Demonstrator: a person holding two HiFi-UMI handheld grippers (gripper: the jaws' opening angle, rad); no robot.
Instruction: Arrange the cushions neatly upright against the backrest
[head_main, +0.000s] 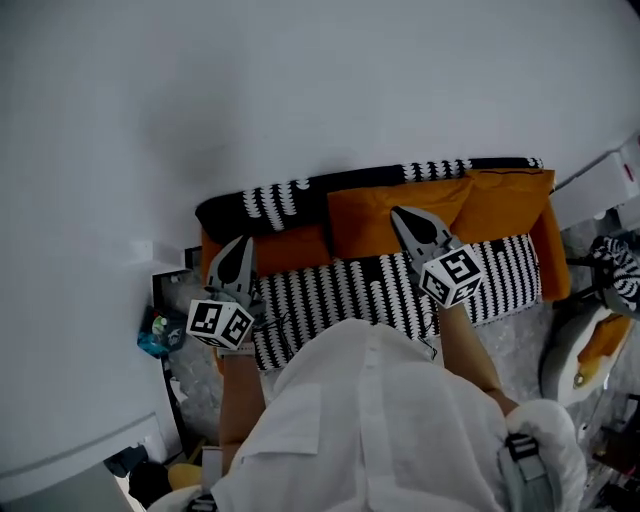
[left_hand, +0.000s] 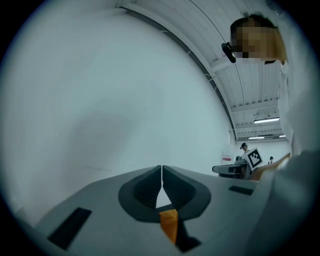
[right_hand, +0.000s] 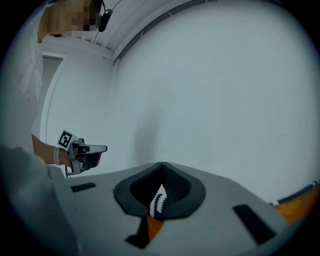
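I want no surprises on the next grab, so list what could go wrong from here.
1. Both the left gripper and the right gripper are shut and empty above the sofa; reaching down would likely shove a cushion, not grip it.
2. The middle orange cushion seems to overlap the right orange cushion; pulling one may topple the other.
3. The patterned cushion sits at the sofa's left end and could slip off.

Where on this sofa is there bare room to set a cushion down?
The striped seat lies bare in front of the orange cushions, up to the right armrest. The backrest is uncovered at its left end; two cushions crowd its right half.
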